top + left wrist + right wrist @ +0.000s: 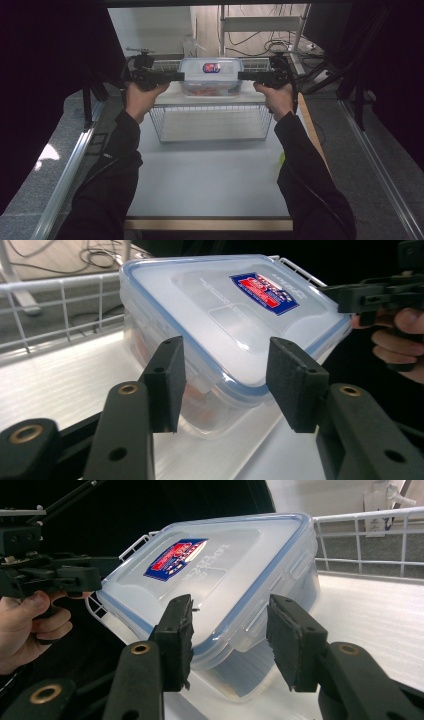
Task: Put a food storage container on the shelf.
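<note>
A clear plastic box [211, 75] with a blue-rimmed snap lid and a red and blue label stands at the back of a white wire basket [210, 122]. Something orange shows through its wall. My left gripper [181, 76] is at the box's left end and my right gripper [241, 76] at its right end, both level with the lid. In the left gripper view the box [225, 315] has one end between the open jaws of my left gripper [227, 370]. In the right gripper view the box [220, 575] has its lid clasp between the open jaws of my right gripper [232, 627].
The basket sits on a grey table [205, 180] with a wooden front edge. Black curtains hang at both sides, and metal rails run along the floor. Cables and a shelf frame [260, 25] lie behind the basket. The basket's near half [212, 125] holds nothing.
</note>
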Available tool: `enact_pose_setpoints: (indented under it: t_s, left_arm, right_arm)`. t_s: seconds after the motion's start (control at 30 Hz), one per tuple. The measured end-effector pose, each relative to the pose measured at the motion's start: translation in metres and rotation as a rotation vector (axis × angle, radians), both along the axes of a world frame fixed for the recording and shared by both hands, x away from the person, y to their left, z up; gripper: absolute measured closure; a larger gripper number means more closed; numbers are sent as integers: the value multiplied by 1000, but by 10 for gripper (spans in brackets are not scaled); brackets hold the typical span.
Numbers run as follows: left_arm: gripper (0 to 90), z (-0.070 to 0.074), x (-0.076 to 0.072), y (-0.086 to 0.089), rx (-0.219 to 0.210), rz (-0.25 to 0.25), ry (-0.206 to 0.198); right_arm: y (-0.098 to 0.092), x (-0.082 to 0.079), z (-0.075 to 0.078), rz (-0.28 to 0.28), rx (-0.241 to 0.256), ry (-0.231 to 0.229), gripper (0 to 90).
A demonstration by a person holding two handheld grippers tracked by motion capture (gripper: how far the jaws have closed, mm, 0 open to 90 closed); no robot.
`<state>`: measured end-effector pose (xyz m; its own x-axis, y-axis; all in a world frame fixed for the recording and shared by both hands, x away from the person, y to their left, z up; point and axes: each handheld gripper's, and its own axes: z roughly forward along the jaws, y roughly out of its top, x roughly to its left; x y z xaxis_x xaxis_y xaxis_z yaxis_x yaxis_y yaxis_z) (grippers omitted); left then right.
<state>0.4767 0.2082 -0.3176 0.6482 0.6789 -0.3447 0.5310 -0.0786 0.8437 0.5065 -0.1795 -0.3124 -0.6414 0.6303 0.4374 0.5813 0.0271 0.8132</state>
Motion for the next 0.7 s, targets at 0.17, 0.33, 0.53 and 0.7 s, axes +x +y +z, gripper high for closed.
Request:
enact_pose_setpoints:
  t_s: [0.17,0.33,0.53,0.7]
  left_arm:
    - [384,-3,-13,-4,40,5,-63]
    - [443,-13,-35,1,63,18,-129]
    - [683,-30,-44,-10,129,-14,-121]
    - [741,-33,-34,-20,168,28,-102]
  right_arm:
    - [-3,-10,2,-32,-40,-67,536]
    - [-8,-34,3,-40,-111,-152,691]
    - [7,-47,-17,44,-193,-162,867]
    - [18,-38,-29,41,-211,-135,894]
